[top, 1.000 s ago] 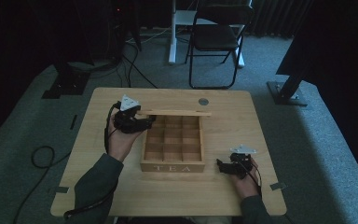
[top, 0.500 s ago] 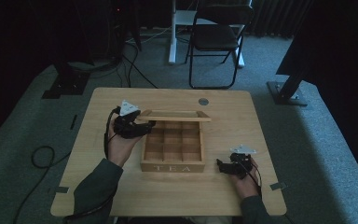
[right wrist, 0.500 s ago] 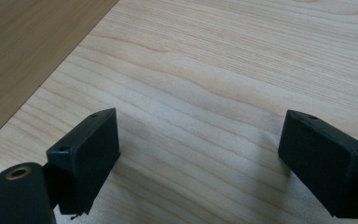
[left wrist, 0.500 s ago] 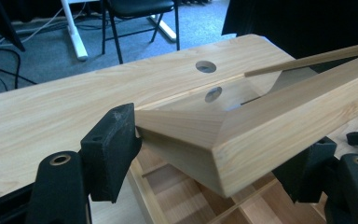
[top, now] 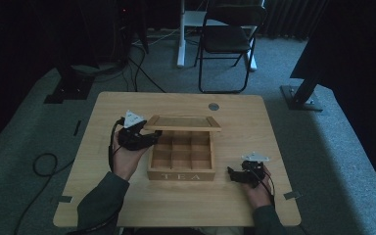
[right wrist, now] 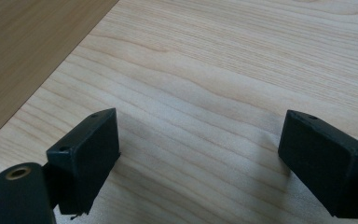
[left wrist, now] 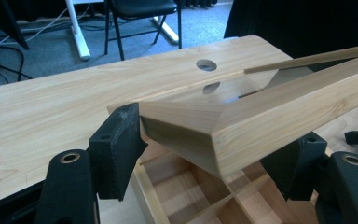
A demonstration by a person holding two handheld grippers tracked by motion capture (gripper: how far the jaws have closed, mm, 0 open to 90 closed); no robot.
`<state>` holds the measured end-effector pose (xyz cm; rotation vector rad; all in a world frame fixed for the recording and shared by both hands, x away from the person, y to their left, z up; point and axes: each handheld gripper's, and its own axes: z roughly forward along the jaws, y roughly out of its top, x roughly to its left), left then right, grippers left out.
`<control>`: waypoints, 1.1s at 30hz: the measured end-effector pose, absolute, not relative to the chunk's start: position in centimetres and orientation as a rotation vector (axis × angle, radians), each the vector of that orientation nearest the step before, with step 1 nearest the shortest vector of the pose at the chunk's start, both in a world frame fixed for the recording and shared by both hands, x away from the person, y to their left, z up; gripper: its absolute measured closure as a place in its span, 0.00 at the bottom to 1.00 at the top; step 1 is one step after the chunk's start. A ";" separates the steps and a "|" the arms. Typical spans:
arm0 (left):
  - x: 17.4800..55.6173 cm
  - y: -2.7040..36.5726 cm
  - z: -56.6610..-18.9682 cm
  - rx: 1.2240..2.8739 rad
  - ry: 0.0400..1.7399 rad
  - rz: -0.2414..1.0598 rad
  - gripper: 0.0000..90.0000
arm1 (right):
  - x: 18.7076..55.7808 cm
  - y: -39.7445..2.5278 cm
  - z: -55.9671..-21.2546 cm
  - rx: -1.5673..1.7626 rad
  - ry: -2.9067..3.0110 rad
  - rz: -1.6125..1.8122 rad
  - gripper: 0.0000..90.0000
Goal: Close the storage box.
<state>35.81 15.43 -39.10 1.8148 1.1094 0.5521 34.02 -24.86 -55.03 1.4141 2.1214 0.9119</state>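
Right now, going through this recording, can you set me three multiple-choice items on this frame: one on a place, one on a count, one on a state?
1. Where does the right gripper sit?
A. On the table right of the tea box
B. Inside the box
C. On the chair

2. How many compartments does the tea box have?
A. Four
B. Nine
C. Twelve

3. What state is the box's lid in?
A. Shut flat
B. Lying off on the table
C. Raised, its corner between the left gripper's jaws

Answers:
1. A: the high view shows it on the table by the box's right front corner.
2. B: the dividers form three rows of three.
3. C: the left gripper view shows the lid corner between its jaws, compartments open below.
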 end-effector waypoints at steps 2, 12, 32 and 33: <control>35.7 15.5 -39.2 1.816 1.110 0.545 0.37 | 34.0 -24.9 -55.0 1.415 2.122 0.912 0.13; 35.0 15.9 -39.6 1.798 1.111 0.513 0.37 | 34.0 -24.9 -55.0 1.414 2.124 0.911 0.13; 33.7 16.3 -41.3 1.800 1.076 0.500 0.37 | 34.0 -24.9 -55.0 1.415 2.123 0.911 0.13; 33.7 16.3 -41.3 1.800 1.076 0.500 0.37 | 34.0 -24.9 -55.0 1.415 2.123 0.911 0.13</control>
